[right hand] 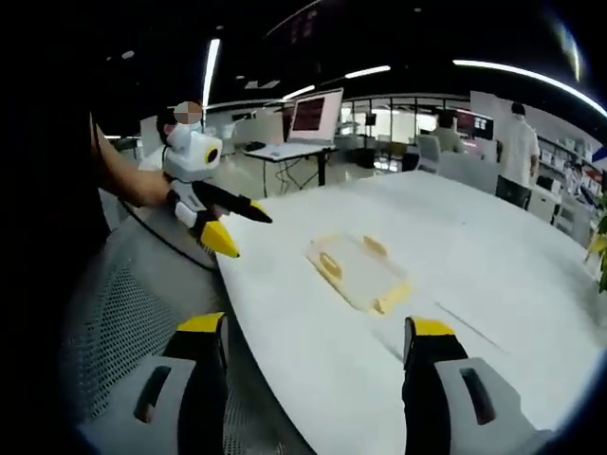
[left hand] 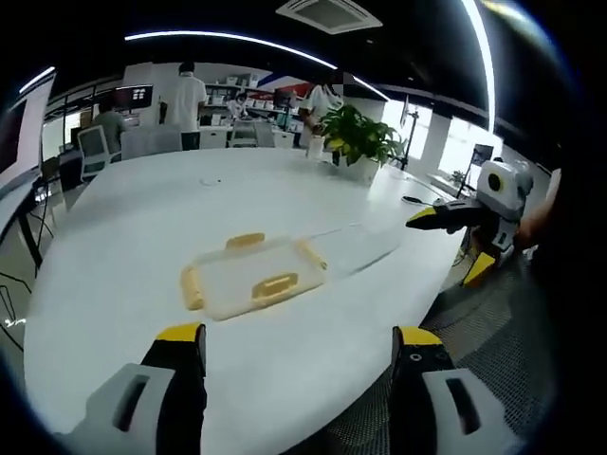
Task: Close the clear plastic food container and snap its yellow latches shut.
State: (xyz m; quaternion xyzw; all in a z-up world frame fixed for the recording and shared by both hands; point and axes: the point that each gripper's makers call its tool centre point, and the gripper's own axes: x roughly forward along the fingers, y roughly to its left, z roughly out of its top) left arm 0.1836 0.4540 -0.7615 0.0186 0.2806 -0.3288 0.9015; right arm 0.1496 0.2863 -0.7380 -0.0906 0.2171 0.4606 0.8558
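Item: clear food container [left hand: 251, 277] with yellow latches [left hand: 275, 285], lying flat on the white tabletop [left hand: 123, 246], which I take as the landmark; it sits near the tabletop's edge closest to me, lid seemingly laid on, though I cannot tell whether any latch is snapped down. Item: my left hand-held gripper [left hand: 296, 346], jaws spread wide and empty, held off the tabletop's near edge and aimed at the container, presumably so the latches stay in sight before I reach in. Item: my right hand-held gripper [right hand: 318, 341], likewise spread and holding nothing, hovering off the tabletop's edge with the container [right hand: 358, 268] ahead of it; in the left gripper view it appears at the tabletop's right edge [left hand: 453, 216], well apart from the container. Both stand clear, I judge, because the approach has not begun. Item: potted plant [left hand: 358, 140] at the tabletop's far side. Item: people and desks beyond the tabletop, not involved. Task progress, by my reckoning: at the start, latches not yet pressed.
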